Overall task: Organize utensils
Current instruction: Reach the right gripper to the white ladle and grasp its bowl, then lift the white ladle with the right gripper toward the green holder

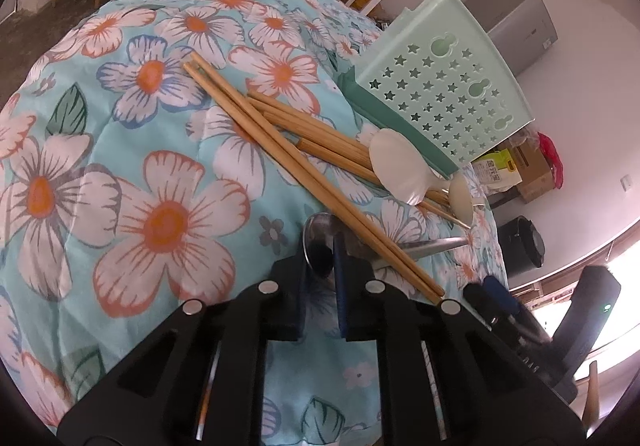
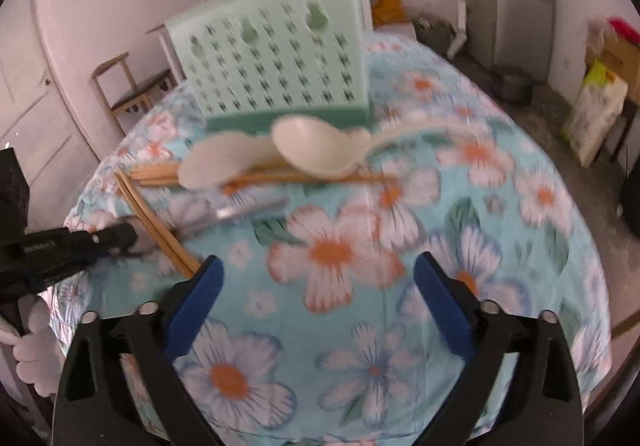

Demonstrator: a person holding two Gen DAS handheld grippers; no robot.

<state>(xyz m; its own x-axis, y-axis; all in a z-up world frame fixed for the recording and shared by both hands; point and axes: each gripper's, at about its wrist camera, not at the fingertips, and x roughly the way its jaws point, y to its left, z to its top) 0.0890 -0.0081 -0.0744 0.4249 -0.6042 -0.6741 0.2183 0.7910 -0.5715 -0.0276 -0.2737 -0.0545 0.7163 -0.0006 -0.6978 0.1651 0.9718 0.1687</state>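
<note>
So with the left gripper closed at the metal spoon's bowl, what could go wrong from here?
1. The left gripper pinches only the rim of the metal spoon; it may slip out.
2. Two chopsticks lie across the spoon's handle, so lifting could drag or roll them off the quilt.
3. The right gripper hangs open, steadying nothing.

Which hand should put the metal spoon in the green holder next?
The left one, probably. The left gripper is already closed on the metal spoon's bowl. The right gripper is open over bare cloth, holding nothing. The green holder stands just beyond the chopsticks.
</note>
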